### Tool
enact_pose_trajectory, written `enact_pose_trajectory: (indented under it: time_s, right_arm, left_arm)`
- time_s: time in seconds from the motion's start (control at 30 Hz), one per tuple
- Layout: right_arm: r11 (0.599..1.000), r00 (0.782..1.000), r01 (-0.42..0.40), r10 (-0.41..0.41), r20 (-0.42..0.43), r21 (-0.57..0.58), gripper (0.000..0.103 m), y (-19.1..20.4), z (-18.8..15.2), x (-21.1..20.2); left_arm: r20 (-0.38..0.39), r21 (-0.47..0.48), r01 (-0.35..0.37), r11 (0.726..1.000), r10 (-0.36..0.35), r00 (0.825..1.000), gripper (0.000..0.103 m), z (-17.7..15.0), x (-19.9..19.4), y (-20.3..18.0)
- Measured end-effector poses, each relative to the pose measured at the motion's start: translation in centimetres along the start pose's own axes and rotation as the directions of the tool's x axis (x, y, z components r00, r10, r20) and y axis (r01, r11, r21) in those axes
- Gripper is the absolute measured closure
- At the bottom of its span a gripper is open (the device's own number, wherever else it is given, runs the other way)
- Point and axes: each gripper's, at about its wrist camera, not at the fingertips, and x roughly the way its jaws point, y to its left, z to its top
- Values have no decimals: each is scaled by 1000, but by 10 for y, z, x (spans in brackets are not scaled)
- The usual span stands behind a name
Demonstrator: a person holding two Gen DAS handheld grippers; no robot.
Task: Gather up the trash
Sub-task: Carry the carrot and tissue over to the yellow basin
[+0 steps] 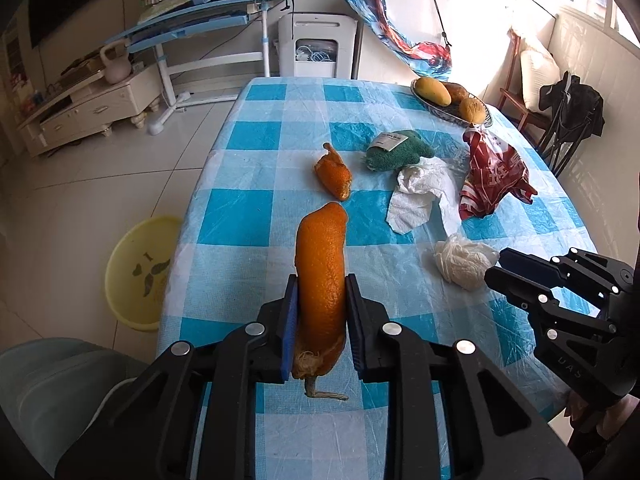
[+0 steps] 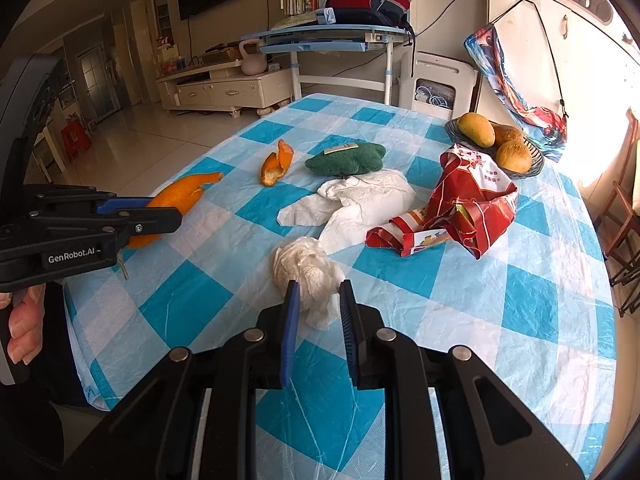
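A long piece of orange peel [image 1: 322,288] is clamped between the blue-padded fingers of the left gripper [image 1: 322,300], the jaws closed against its two sides, and it is held above the near edge of the blue-and-white checked tablecloth [image 1: 256,208]; a dry stem is seen hanging from its near end. The right gripper [image 2: 318,300] is seen with its jaws partly open around a crumpled white tissue ball [image 2: 308,272], which lies on the cloth between the fingertips; whether the pads press on it cannot be told. A second, smaller orange peel [image 1: 334,174] lies on the cloth just beyond the held one, apart from it. Farther out, a green sponge cloth [image 2: 346,160] with a label is found, and a flat crumpled white paper towel [image 2: 352,204] lies just in front of it. A torn red wrapper [image 2: 460,204] is spread to the right of the towel. At the far right edge of the table a dish [image 2: 532,168] holding mangoes [image 2: 476,130] is placed. On the floor to the left of the table, a yellow plastic basin [image 1: 138,272] is seen.
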Motion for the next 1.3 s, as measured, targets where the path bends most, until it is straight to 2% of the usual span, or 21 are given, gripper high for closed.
enact_pose_trajectory:
  time_s: [0.27, 0.37, 0.57, 0.7, 0.87, 1.13, 1.3]
  right_arm:
    - [997, 997, -71, 72, 22, -22, 82, 20, 12, -3]
    - [994, 994, -97, 100, 53, -47, 82, 33, 28, -6]
    - [986, 978, -156, 163, 127, -64, 82, 56, 67, -2]
    - [977, 968, -194, 205, 147, -89, 82, 75, 89, 10]
    - [968, 960, -228, 242, 142, -107, 82, 91, 104, 26]
    - [947, 945, -290, 306, 116, -135, 82, 126, 130, 62]
    - [933, 934, -331, 346, 94, -143, 82, 145, 144, 84]
  left_arm:
    - [55, -86, -16, 996, 21, 998, 81, 17, -21, 41]
    - [76, -139, -14, 990, 25, 997, 81, 30, -29, 67]
    - [104, -202, -51, 978, 73, 992, 81, 56, -37, 114]
    - [106, -232, -84, 969, 111, 988, 81, 71, -36, 142]
    - [89, -276, -115, 954, 145, 985, 81, 82, -24, 174]
    - [26, -349, -139, 927, 158, 987, 81, 84, 11, 217]
    - [0, -411, -149, 899, 163, 987, 81, 85, 26, 245]
